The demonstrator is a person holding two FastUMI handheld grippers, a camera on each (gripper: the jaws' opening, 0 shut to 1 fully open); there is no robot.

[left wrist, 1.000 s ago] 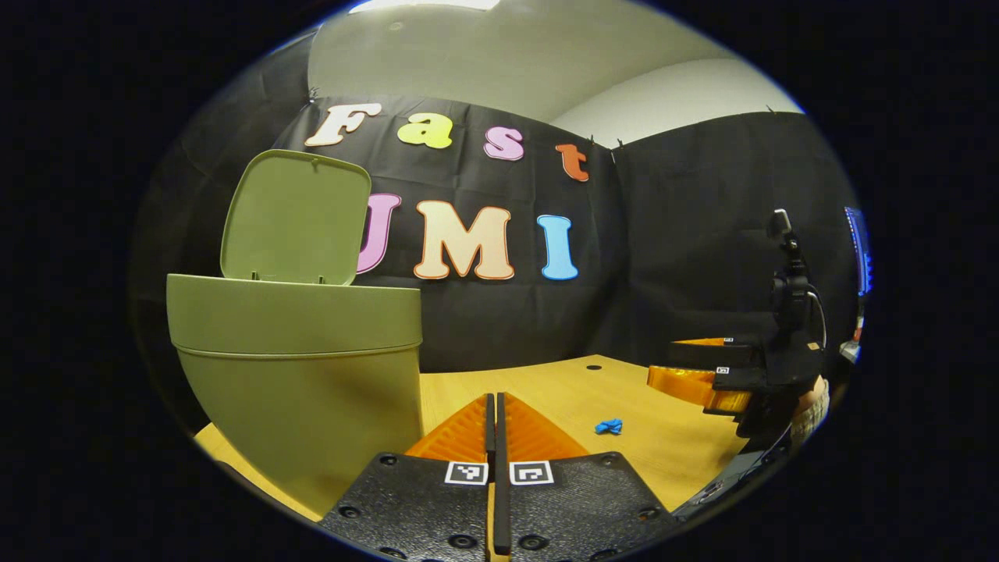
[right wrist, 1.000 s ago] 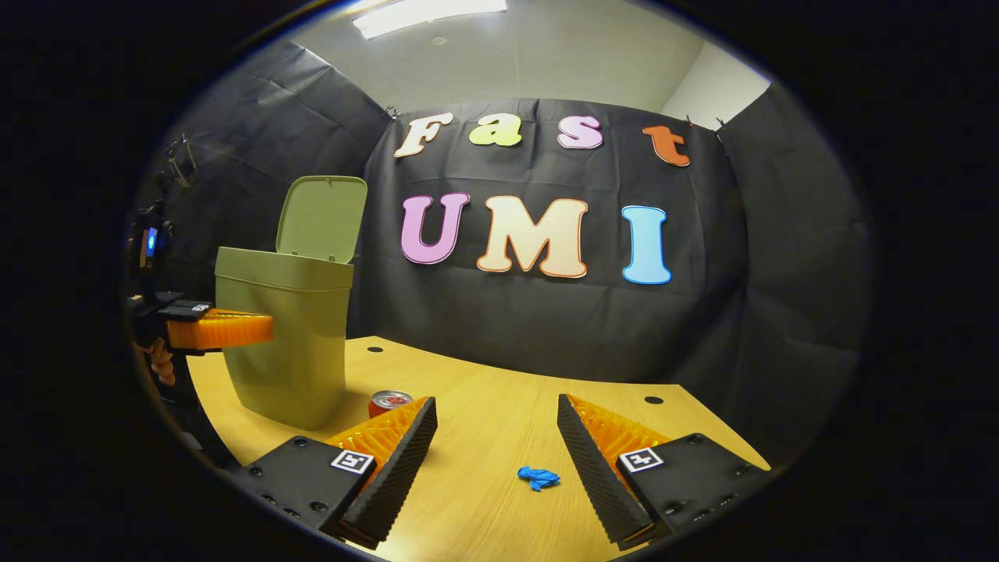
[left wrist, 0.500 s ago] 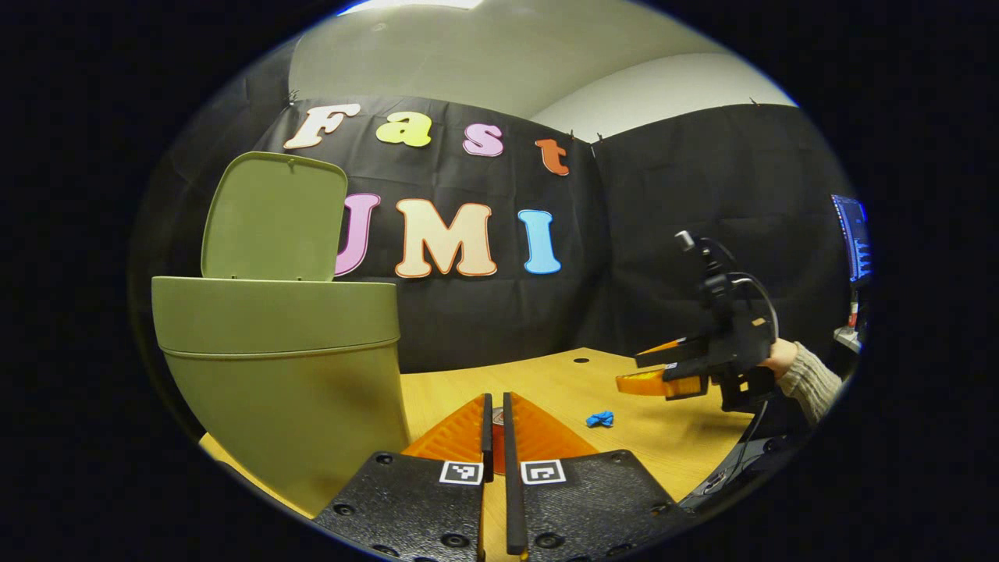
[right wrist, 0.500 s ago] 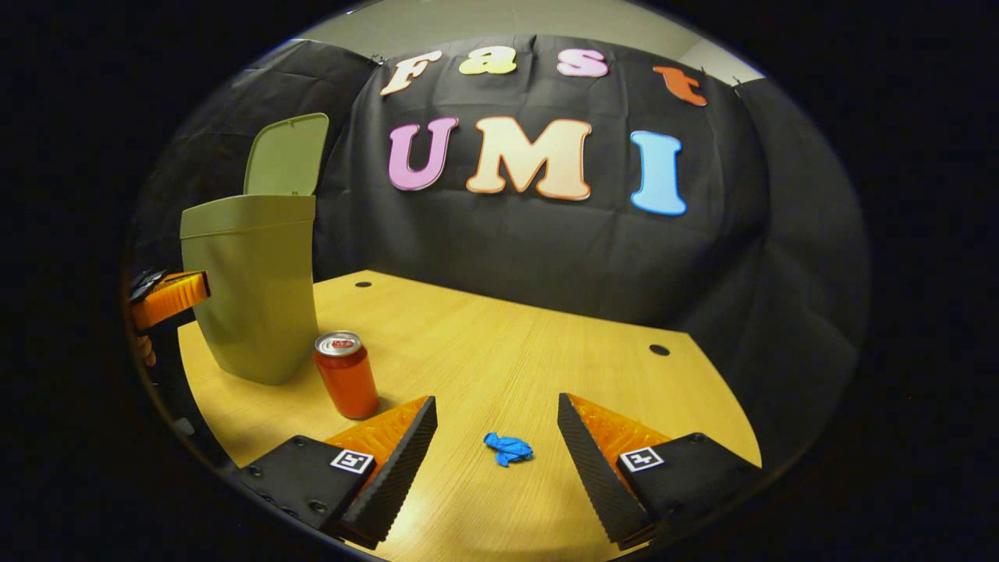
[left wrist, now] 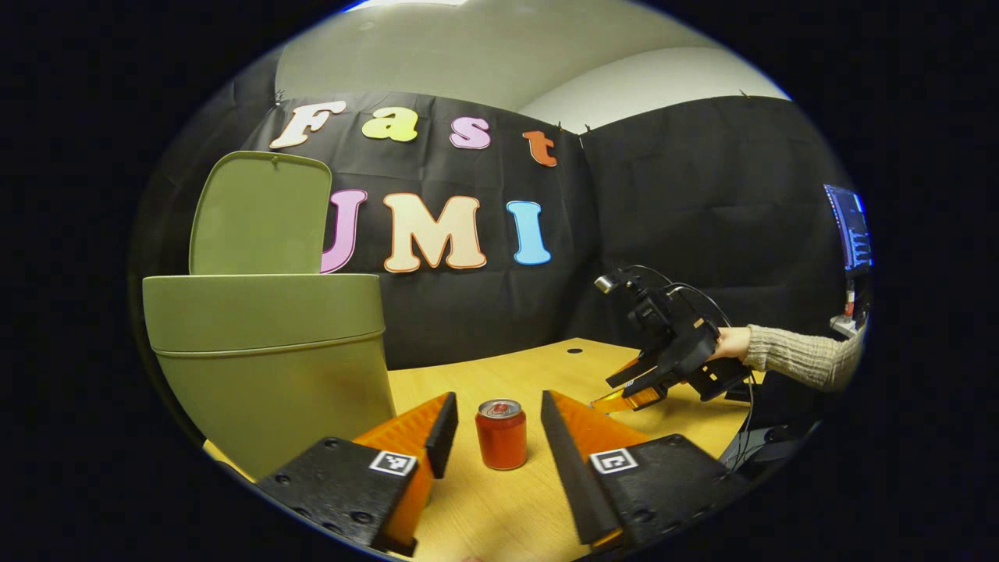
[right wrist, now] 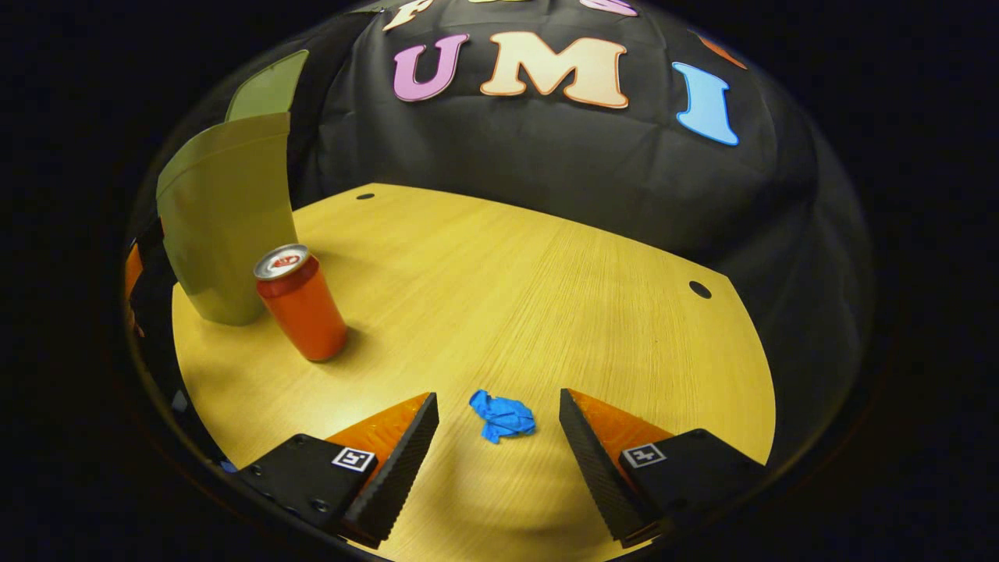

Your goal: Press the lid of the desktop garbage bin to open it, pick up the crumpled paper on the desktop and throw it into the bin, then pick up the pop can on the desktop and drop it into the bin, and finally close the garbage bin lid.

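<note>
The olive-green bin (left wrist: 273,367) stands at the left of the wooden desk with its lid (left wrist: 257,215) raised upright. A red pop can (left wrist: 501,434) stands upright just beyond the fingertips of my left gripper (left wrist: 492,410), which is open. In the right gripper view the can (right wrist: 303,304) stands next to the bin (right wrist: 222,215). A small blue crumpled paper (right wrist: 502,415) lies on the desk between the fingertips of my open right gripper (right wrist: 498,410), tilted down over it. From the left gripper view the right gripper (left wrist: 636,390) hangs low over the desk at the right, held by a hand.
The wooden desk (right wrist: 531,297) has small round holes near its far corners. A sleeved arm (left wrist: 796,361) reaches in from the right. A lit screen (left wrist: 849,226) stands at the far right beyond the booth wall.
My left gripper opened from shut, and the can now shows between its fingers. My right gripper dropped and tilted down towards the blue paper, which now lies between its fingertips.
</note>
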